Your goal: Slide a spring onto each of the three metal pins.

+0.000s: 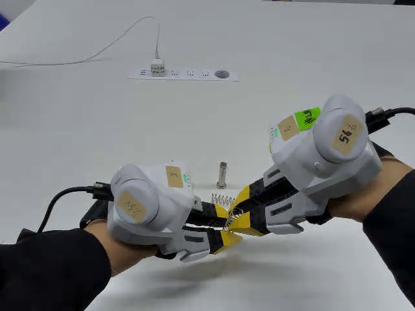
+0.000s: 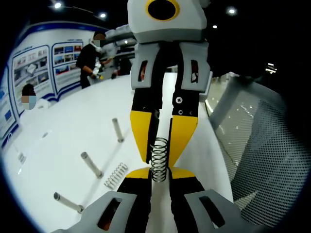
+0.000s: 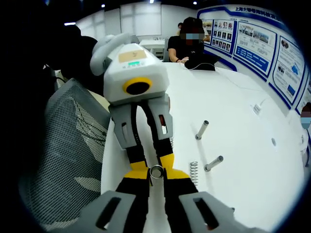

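The left gripper [image 2: 160, 175] and right gripper [image 3: 156, 174] meet tip to tip, both clenched on one spring [image 2: 159, 158], its axis running jaw to jaw. The nearest pin [image 1: 222, 175] stands upright just beyond them; a spare spring [image 1: 222, 199] lies between.

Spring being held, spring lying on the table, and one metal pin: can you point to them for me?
held spring [image 2: 159, 160], left gripper view, on its middle coils.
loose spring [image 2: 115, 175], left gripper view, on its middle coils.
pin [image 1: 222, 175], head view, on the middle of its shaft.
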